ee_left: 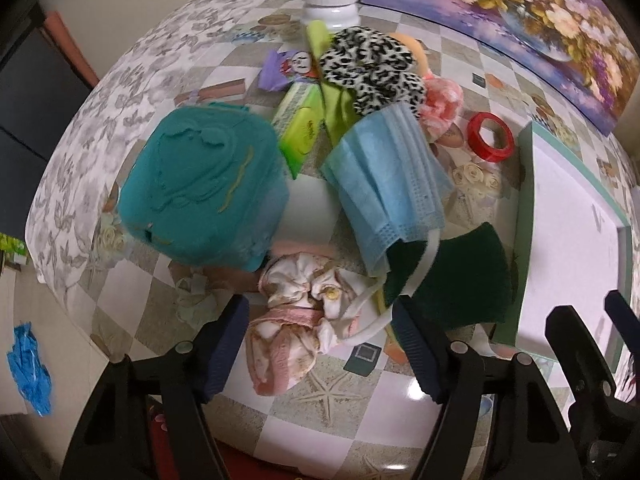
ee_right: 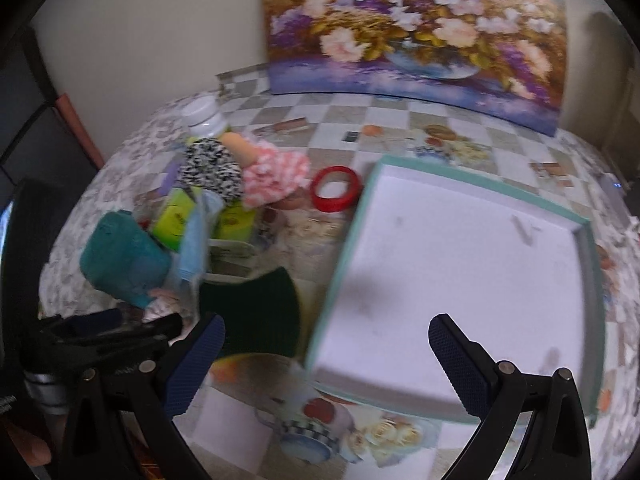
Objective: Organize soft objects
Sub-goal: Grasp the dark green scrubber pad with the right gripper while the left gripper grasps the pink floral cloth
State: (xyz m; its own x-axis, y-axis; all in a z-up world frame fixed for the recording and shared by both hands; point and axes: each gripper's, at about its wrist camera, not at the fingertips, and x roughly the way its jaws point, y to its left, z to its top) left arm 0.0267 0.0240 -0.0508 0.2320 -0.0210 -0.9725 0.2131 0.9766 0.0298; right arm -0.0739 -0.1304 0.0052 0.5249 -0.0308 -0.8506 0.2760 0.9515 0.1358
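A heap of soft things lies on the checkered table. My left gripper (ee_left: 320, 340) is open, its fingers either side of a pink-and-white floral scrunchie (ee_left: 296, 312). Behind it lie a blue face mask (ee_left: 388, 184), a dark green sponge (ee_left: 452, 280), a teal pouch (ee_left: 204, 188), a leopard-print scrunchie (ee_left: 372, 68) and a pink ruffled scrunchie (ee_left: 440, 108). My right gripper (ee_right: 328, 352) is open and empty, above the near left corner of the white tray (ee_right: 460, 272) with a green rim. The sponge (ee_right: 256, 312) lies just left of the tray.
A red tape roll (ee_left: 490, 136) lies by the tray's far corner. A white-lidded jar (ee_left: 330, 0) stands at the back. Green tissue packs (ee_left: 300, 124) lie in the heap. A flower painting (ee_right: 420, 28) leans on the wall. A blue glove (ee_left: 30, 368) lies off the table's left edge.
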